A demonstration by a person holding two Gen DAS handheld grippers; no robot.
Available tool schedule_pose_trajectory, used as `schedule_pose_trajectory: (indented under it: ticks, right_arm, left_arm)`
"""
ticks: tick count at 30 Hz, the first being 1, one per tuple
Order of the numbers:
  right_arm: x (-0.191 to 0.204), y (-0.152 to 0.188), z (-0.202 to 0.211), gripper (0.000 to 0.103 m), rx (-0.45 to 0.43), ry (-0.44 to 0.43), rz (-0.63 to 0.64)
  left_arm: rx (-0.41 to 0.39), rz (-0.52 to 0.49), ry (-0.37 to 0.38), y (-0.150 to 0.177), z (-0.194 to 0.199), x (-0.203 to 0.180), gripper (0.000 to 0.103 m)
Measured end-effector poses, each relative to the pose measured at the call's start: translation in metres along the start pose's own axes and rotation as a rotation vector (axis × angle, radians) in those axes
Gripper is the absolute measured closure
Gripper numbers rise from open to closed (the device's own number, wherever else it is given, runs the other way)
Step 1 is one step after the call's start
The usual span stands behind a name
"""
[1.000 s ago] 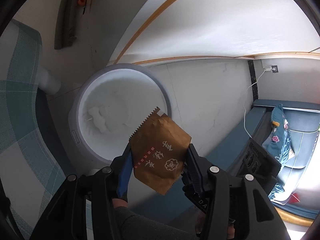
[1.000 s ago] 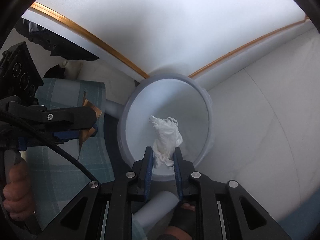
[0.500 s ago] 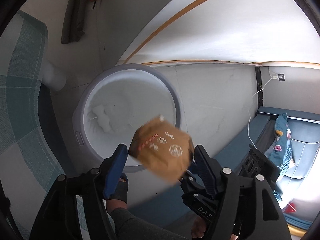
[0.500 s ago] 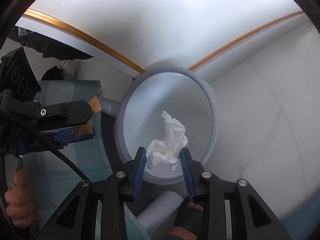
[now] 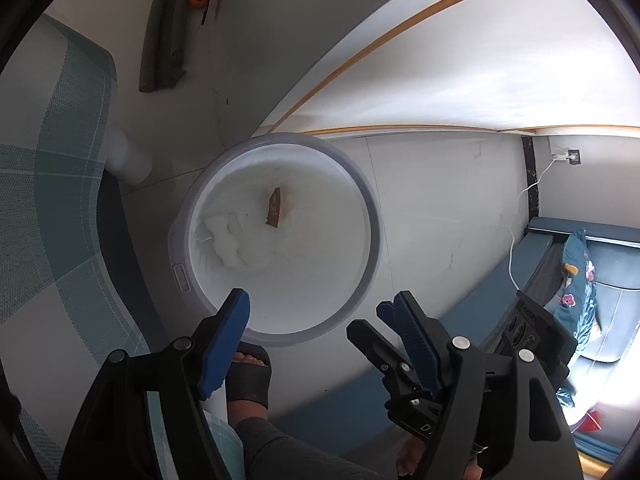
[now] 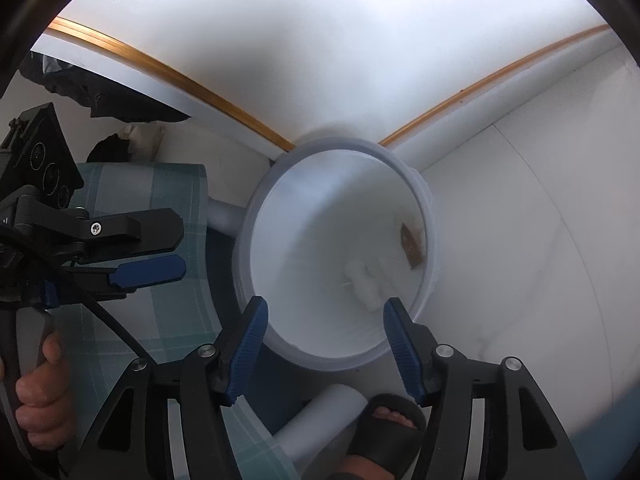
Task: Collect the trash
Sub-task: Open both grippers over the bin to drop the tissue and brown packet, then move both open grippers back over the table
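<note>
Both claws, left (image 5: 316, 316) and right (image 6: 324, 320), are hanging released above the white bin (image 5: 370, 216). Inside the bin, a brown wrapper (image 5: 274, 213) is lying beside a tissue (image 5: 228, 236). The bin is standing on pale floor (image 5: 432, 208) against the wall (image 6: 320, 52), beside a checked cloth (image 5: 52, 184).

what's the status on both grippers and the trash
Left gripper open, empty. Right gripper open, empty. Brown wrapper and white tissue inside the bin. Nothing in the way.

white bin (image 5: 372, 240) stands on pale floor (image 5: 440, 208), holding wrapper (image 5: 274, 207).
</note>
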State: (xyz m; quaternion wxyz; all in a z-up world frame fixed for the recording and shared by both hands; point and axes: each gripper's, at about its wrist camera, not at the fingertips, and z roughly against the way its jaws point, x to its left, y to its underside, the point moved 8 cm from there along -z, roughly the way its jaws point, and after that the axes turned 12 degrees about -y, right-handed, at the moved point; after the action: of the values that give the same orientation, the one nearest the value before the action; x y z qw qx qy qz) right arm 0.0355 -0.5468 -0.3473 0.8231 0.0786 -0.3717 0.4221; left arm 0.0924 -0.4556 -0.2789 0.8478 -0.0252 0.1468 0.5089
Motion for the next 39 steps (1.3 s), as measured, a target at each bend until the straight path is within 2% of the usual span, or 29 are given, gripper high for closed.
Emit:
schedule_pose_trajectory:
  ticks: [10, 17, 20, 24, 27, 28, 30, 31, 36, 39]
  right_arm:
    - [-0.003, -0.001, 0.027, 0.037, -0.053, 0.029, -0.003]
    - [0.01, -0.006, 0.065, 0.036, -0.122, 0.038, 0.021]
    - [0.025, -0.012, 0.09, 0.033, -0.178, 0.041, 0.045]
    - [0.055, -0.02, 0.129, 0.031, -0.266, 0.047, 0.102]
    - [0.083, -0.024, 0.157, 0.027, -0.327, 0.081, 0.178]
    - [0.093, -0.025, 0.166, 0.026, -0.345, 0.108, 0.213]
    - [0.115, -0.025, 0.184, 0.026, -0.382, 0.131, 0.28]
    - [0.125, -0.024, 0.19, 0.026, -0.394, 0.135, 0.301]
    - [0.185, -0.015, 0.226, 0.022, -0.473, 0.154, 0.418]
    - [0.221, -0.008, 0.241, 0.02, -0.521, 0.125, 0.48]
  left_arm:
    - [-0.082, -0.075, -0.105, 0.006, 0.017, 0.004, 0.032]
    - [-0.239, -0.152, -0.199, 0.018, 0.057, 0.003, 0.031]
    - [-0.316, -0.147, -0.215, 0.026, 0.084, 0.007, 0.031]
    - [-0.437, -0.134, -0.235, 0.032, 0.129, 0.011, 0.031]
    - [-0.543, -0.106, -0.3, 0.04, 0.166, 0.023, 0.03]
    - [-0.578, -0.098, -0.312, 0.043, 0.178, 0.027, 0.028]
    - [-0.651, -0.075, -0.331, 0.051, 0.202, 0.037, 0.017]
    - [-0.68, -0.062, -0.337, 0.055, 0.212, 0.041, 0.016]
    - [-0.786, 0.001, -0.336, 0.078, 0.257, 0.07, 0.016]
    - [-0.845, 0.046, -0.356, 0.09, 0.276, 0.091, 0.016]
